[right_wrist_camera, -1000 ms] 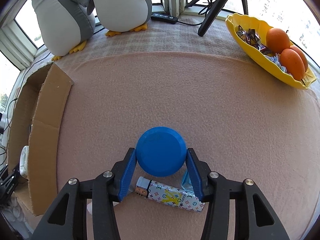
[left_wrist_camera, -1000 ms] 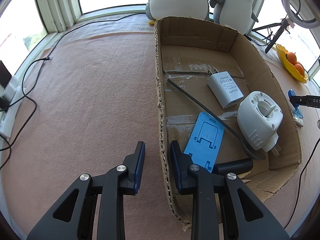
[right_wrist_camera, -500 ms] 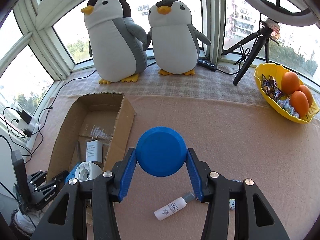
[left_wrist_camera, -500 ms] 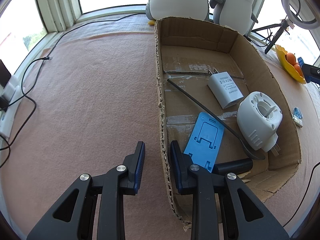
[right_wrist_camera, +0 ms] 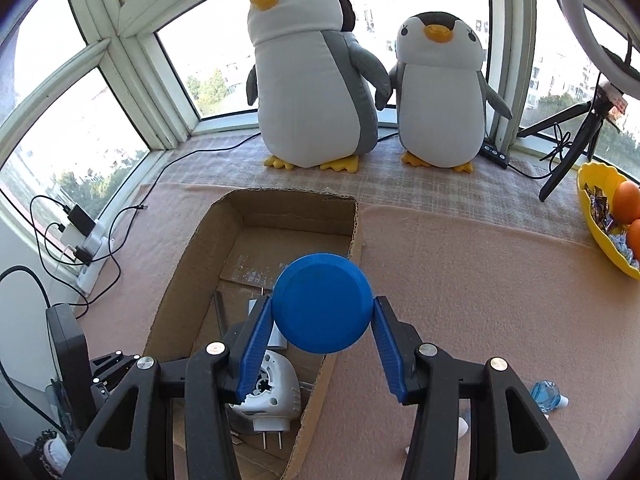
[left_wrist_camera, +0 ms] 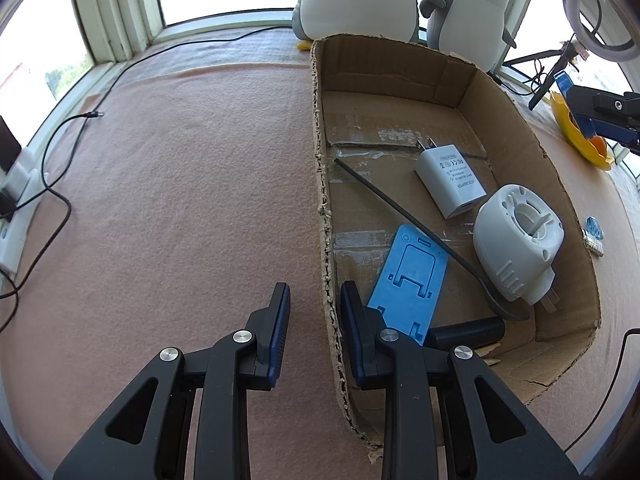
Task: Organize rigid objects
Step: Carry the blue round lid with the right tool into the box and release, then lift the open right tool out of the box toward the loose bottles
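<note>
My right gripper (right_wrist_camera: 323,318) is shut on a round blue disc (right_wrist_camera: 322,303) and holds it in the air above the right wall of the open cardboard box (right_wrist_camera: 256,220). My left gripper (left_wrist_camera: 314,312) straddles the box's left wall (left_wrist_camera: 322,184) with its jaws a little apart, one finger inside and one outside. In the box lie a white charger (left_wrist_camera: 450,186), a white round plug device (left_wrist_camera: 516,250), a blue phone stand (left_wrist_camera: 408,276), a thin black rod (left_wrist_camera: 404,210) and a black cylinder (left_wrist_camera: 466,330). The right gripper shows at the left wrist view's right edge (left_wrist_camera: 600,114).
Two plush penguins (right_wrist_camera: 316,80) stand behind the box. A yellow bowl with oranges (right_wrist_camera: 612,216) sits at the right, next to a tripod (right_wrist_camera: 568,148). Cables and a power strip (right_wrist_camera: 86,248) lie at the left. A small clear blue object (right_wrist_camera: 546,396) lies on the pink cloth.
My right gripper has lifted the blue disc off the cloth and carried it left, up over the box. My left gripper has stayed on the box wall.
</note>
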The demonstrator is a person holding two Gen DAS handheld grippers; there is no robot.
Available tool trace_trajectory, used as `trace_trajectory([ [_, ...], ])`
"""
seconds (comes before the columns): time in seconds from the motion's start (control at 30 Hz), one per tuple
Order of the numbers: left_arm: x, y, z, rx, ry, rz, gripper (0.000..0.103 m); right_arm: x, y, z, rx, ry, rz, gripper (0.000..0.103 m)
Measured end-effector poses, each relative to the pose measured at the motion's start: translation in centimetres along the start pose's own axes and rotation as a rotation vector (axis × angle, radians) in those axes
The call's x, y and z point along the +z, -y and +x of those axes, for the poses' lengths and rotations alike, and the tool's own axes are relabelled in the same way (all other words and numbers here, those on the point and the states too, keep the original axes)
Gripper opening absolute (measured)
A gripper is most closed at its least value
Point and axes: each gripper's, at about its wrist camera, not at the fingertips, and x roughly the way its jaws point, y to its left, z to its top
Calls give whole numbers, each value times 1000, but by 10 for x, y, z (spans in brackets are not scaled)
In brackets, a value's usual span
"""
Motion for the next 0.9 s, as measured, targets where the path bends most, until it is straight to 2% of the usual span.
trace_trajectory([
  [0.47,0,-1,0,-3,0,-1,25,5,-24,21,-14,-14,-52,47],
  [0.5,0,-1,0,-3,0,-1,25,5,-24,21,-15,-10,-53,49],
  [0.57,0,-1,0,-3,0,-1,25,6,-22,20,-14,-3,-46,62],
  [0.6,0,-1,0,-3,2,-2,25,6,-21,18,-14,4,-43,64],
  [0.9,0,-1,1,-1,1,2,25,3,-9,4,-10,14,-40,66],
])
